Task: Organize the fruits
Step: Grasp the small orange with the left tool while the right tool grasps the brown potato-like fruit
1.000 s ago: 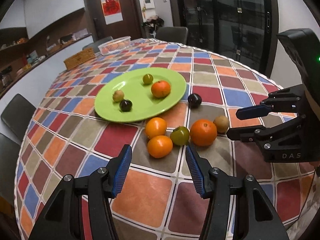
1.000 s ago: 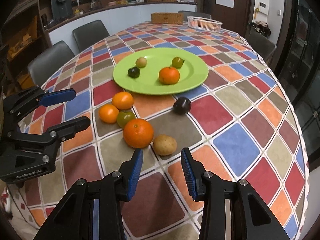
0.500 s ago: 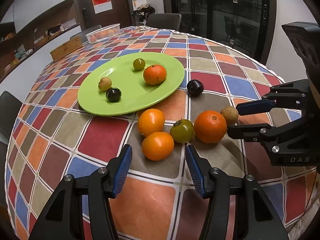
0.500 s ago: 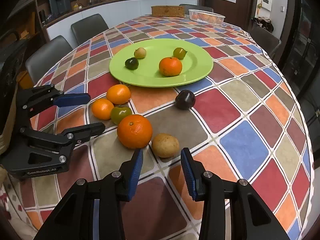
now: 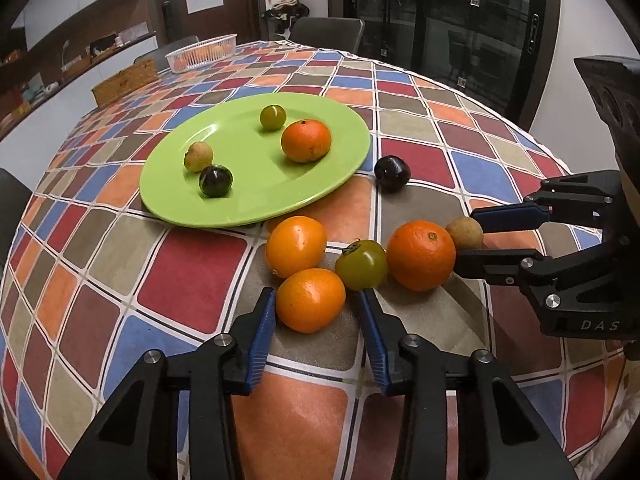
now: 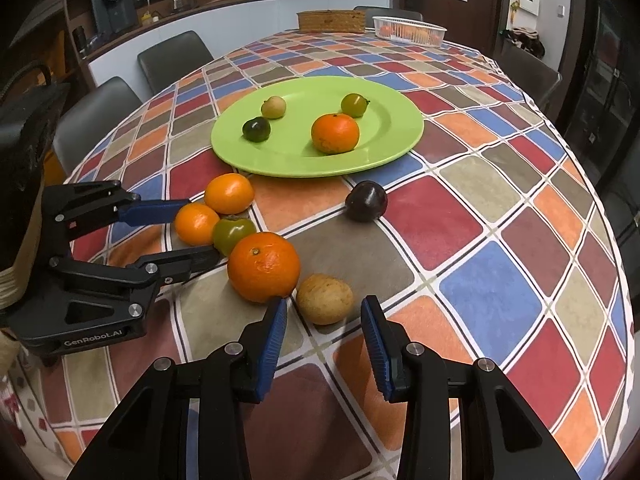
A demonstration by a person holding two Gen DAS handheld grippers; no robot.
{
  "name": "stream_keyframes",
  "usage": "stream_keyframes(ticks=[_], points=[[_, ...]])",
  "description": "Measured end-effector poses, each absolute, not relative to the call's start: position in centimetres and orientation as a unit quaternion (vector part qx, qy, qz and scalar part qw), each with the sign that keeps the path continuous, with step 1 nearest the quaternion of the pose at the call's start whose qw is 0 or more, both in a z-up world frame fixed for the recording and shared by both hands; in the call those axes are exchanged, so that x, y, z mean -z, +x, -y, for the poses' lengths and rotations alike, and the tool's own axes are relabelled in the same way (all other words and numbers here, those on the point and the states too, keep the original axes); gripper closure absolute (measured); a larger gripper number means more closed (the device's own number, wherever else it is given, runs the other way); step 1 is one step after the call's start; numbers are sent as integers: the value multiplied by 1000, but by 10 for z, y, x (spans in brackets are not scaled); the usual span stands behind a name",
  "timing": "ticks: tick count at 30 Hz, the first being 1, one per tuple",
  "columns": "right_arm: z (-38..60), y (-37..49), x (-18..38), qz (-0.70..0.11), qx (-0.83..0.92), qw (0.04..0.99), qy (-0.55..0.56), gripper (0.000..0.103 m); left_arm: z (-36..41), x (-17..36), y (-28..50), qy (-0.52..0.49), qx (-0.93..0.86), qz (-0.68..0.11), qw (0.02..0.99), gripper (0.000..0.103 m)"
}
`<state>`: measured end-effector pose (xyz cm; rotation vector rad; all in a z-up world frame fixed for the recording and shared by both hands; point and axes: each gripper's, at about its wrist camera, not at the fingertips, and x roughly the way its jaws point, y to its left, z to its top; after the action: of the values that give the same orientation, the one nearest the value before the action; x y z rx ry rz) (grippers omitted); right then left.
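Left tool [image 5: 316, 312] just narrowed around small orange [image 5: 310, 299], pads not yet pressing | right tool [image 6: 324, 312] straddled brown fruit [image 6: 325, 298], ungripped | green plate [image 5: 336, 184] mid-counter held 4 fruits

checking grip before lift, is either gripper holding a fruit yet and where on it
Neither holds anything. The left gripper, jaws just closing, brackets the small orange without contact. The right gripper is open behind the tan fruit.

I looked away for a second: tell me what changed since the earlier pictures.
The left gripper moved in around the nearest orange fruit, its jaws just closing, pads not yet pressing. The right gripper edged up to the tan fruit, still open. The green plate and other fruits stayed put.
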<state>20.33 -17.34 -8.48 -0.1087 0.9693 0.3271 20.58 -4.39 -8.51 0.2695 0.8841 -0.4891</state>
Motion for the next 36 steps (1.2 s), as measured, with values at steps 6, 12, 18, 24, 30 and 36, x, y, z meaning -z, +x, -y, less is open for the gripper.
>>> stream_keyframes(ticks=[6,12,18,24,30,36], points=[[175,208,87,-465,-155,871,-44,70,40,85,210,106,226,-430,867,69],[176,207,86,-465,-159,870,-34,72,40,82,205,85,219,-431,871,69],[179,201,78,-457,-160,875,-26,72,39,67,194,74,214,-417,880,69],[181,192,62,-439,-163,884,-20,72,39,50,182,69,206,-400,891,69],[180,182,46,-417,-171,892,-20,72,36,34,172,55,199,-387,899,69],[179,175,29,-392,-177,903,-20,72,35,18,165,44,192,-369,908,69]])
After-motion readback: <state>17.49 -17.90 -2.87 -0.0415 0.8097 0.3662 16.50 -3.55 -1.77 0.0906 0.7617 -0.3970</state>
